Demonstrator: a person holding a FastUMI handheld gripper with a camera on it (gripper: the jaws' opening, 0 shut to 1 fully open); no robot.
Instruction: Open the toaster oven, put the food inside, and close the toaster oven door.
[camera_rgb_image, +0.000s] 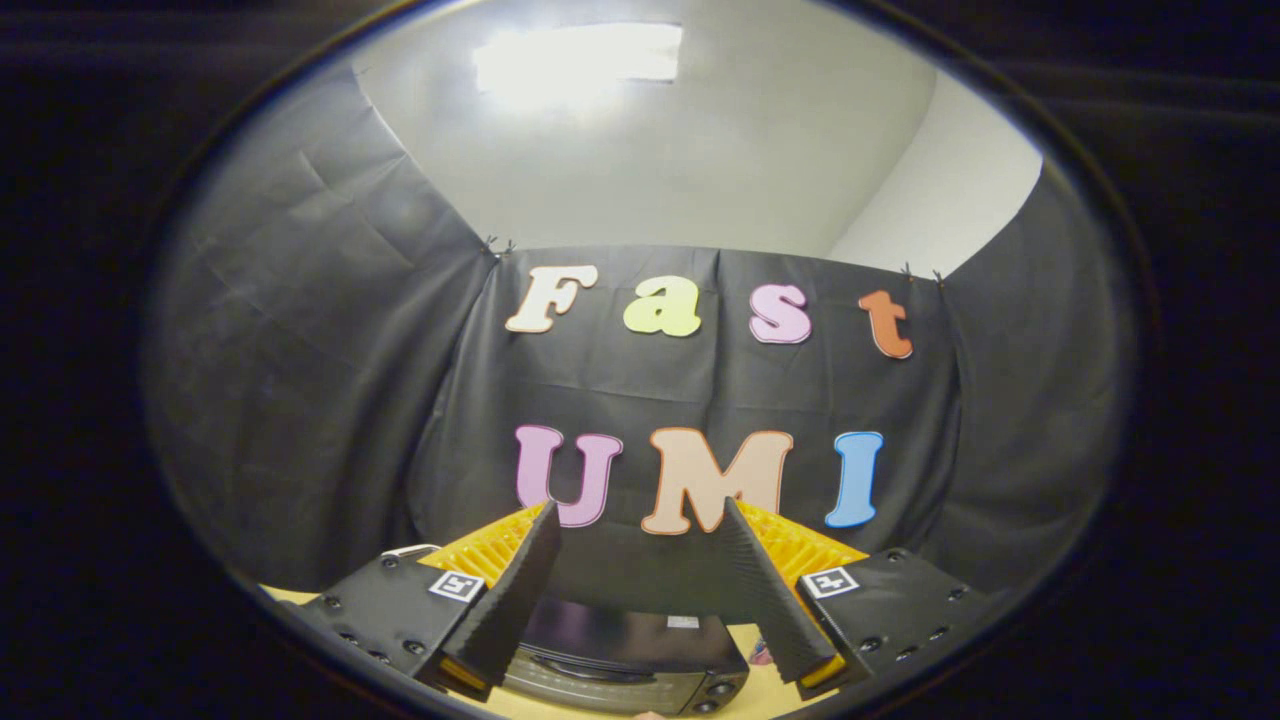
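My gripper (640, 515) is held high and tilted up toward the booth's wall, open, with nothing between its black ribbed fingers (510, 600). Below and between the fingers I see the top of the black toaster oven (625, 655), standing on a yellowish table (770, 690). Its control knobs (722, 690) show at its right front. Whether its door is open or closed I cannot make out from this angle. A small pinkish thing (760, 655) lies just right of the oven, mostly hidden by the right finger; I cannot tell what it is.
Black cloth walls surround the booth on three sides. Above them are a white ceiling and a bright ceiling light (580, 65). A white edge (410, 550) pokes out behind the left finger mount.
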